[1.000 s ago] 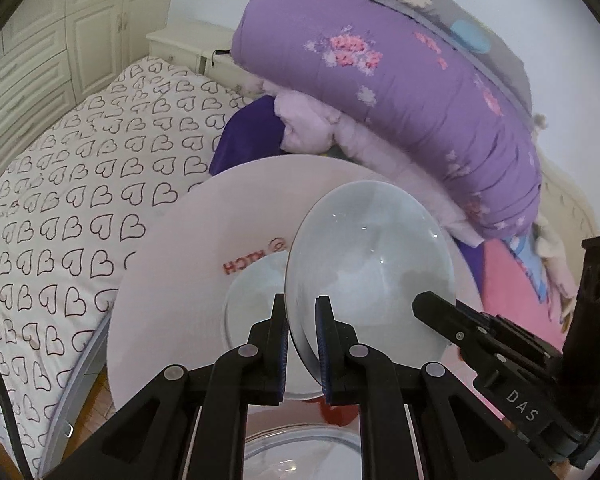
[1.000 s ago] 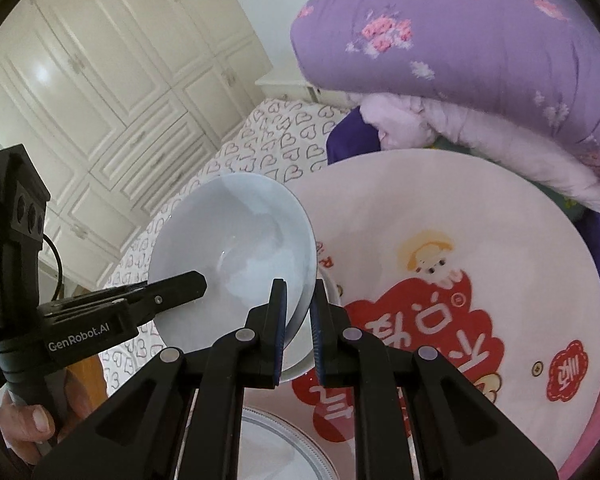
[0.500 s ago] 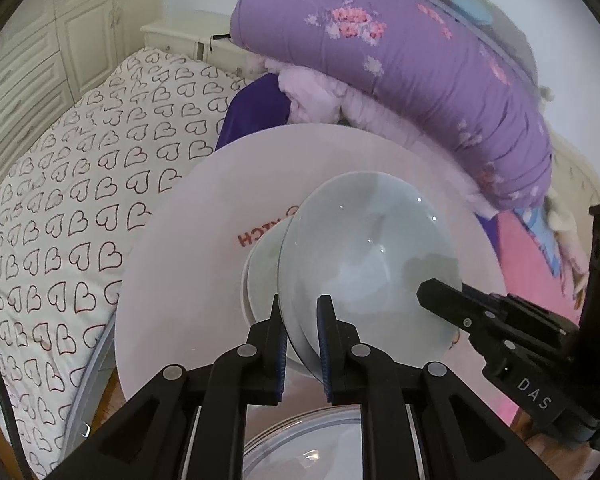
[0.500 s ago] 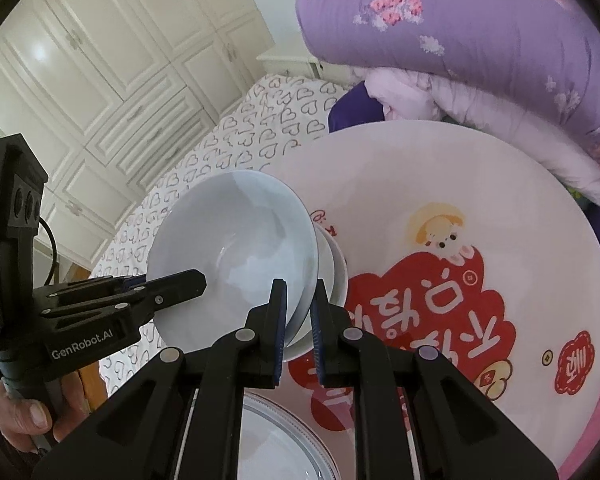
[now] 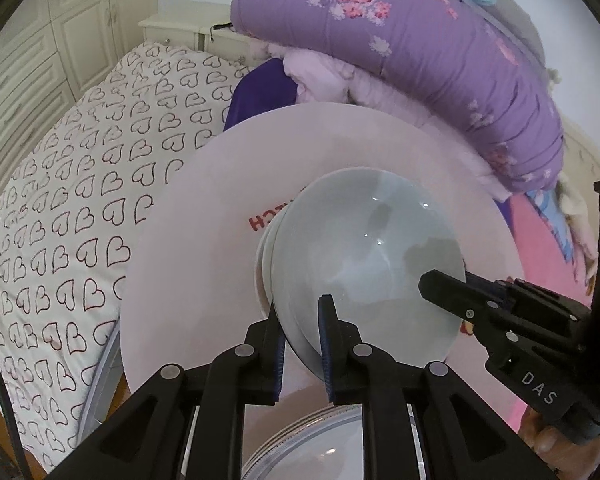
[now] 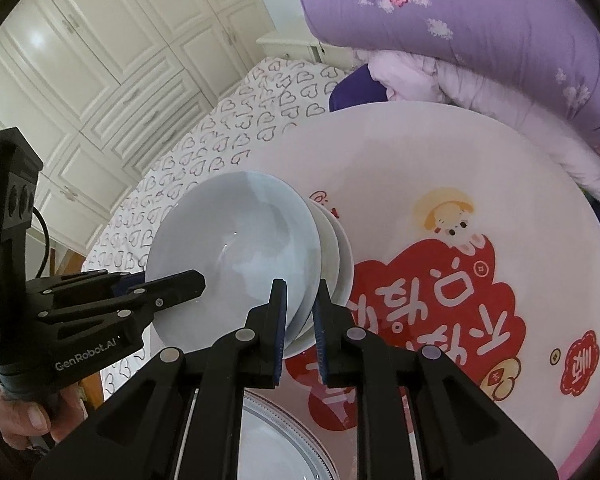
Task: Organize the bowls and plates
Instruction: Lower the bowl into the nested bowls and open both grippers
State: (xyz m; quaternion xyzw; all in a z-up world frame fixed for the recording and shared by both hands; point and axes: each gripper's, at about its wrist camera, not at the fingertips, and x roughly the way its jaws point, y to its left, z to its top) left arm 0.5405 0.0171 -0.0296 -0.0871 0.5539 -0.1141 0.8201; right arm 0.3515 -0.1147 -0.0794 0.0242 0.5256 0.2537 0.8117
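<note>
A pale white bowl [image 5: 364, 256] sits in a stack of white bowls [image 6: 336, 256] on a round table [image 5: 204, 240] with a red cartoon print [image 6: 432, 300]. My left gripper [image 5: 300, 320] is shut on the top bowl's near rim. My right gripper [image 6: 300, 304] is shut on the same bowl's [image 6: 236, 252] rim from the other side. Each gripper shows in the other's view, the right gripper in the left wrist view [image 5: 452, 292], the left gripper in the right wrist view [image 6: 172, 286]. A flat plate [image 6: 276, 448] with a patterned rim lies just below the grippers.
The table stands on a bed with a heart-print sheet [image 5: 68, 200]. A purple flowered quilt [image 5: 400, 40] and pink bedding are piled behind. White wardrobe doors [image 6: 100, 60] and a nightstand [image 5: 180, 32] stand at the back.
Both grippers have lowered the bowl from tilted above the table down into the stack of bowls. The jaws stay shut on its rim.
</note>
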